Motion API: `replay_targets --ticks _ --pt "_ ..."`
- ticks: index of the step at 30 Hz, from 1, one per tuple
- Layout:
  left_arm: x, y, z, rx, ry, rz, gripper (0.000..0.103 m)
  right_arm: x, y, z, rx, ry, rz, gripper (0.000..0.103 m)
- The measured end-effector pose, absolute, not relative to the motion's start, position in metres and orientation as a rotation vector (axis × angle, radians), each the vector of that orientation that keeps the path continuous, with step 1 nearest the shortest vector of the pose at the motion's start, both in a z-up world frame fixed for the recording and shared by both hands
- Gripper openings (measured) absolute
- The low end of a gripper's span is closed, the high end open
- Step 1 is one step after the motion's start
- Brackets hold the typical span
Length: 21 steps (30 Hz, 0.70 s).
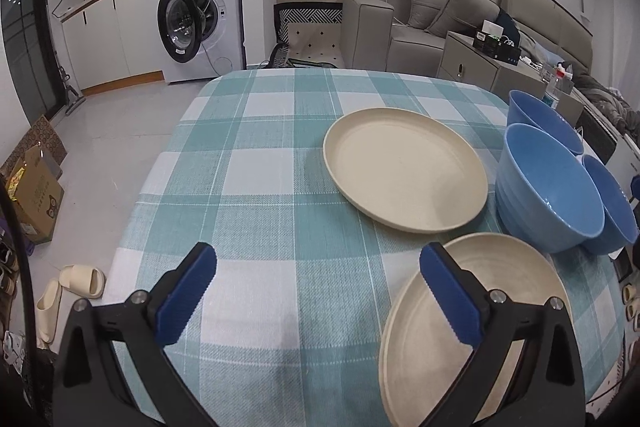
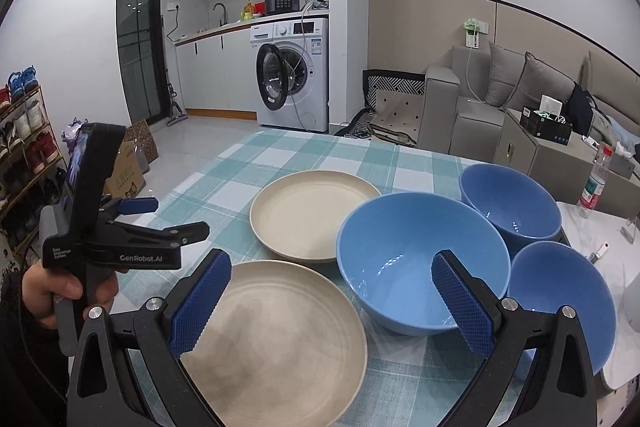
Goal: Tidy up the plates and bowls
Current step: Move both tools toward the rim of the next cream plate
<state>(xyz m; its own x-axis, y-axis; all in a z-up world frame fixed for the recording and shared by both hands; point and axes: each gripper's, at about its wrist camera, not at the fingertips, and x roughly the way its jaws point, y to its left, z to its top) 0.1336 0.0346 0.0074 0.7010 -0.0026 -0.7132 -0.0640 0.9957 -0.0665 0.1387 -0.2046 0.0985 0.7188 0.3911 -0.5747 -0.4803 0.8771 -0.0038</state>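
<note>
Right wrist view: the right gripper (image 2: 332, 303) hangs with jaws spread wide and empty above the large blue bowl (image 2: 420, 259). A near cream plate (image 2: 280, 339) lies just left of that bowl and a far cream plate (image 2: 312, 215) beyond it; two smaller blue bowls (image 2: 508, 203) (image 2: 560, 299) sit to its right. The left gripper (image 1: 316, 295), likewise spread and empty, hovers over the checked tablecloth (image 1: 260, 187), left of the bowl.

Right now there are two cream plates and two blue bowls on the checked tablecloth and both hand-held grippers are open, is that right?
Not quite: there are three blue bowls, not two, as the right wrist view shows. The two cream plates on the checked tablecloth and both open hand-held grippers are right.
</note>
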Motion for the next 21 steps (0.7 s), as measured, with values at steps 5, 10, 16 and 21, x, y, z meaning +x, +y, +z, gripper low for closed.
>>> replay_targets --ticks 5,10,16,21 --pt "0.155 0.032 0.001 -0.084 0.826 0.034 0.103 0.150 -0.205 0.095 -0.153 0.617 0.485 0.102" --pt "0.179 0.031 -0.011 -0.109 0.871 0.035 0.103 0.160 -0.206 0.094 -0.156 0.624 0.482 0.102" --pt "0.201 0.027 -0.021 -0.105 0.903 0.050 0.103 0.173 -0.211 0.092 -0.143 0.647 0.473 0.102" --pt "0.213 0.028 -0.028 -0.111 0.923 0.059 0.102 0.182 -0.208 0.089 -0.144 0.664 0.473 0.102"
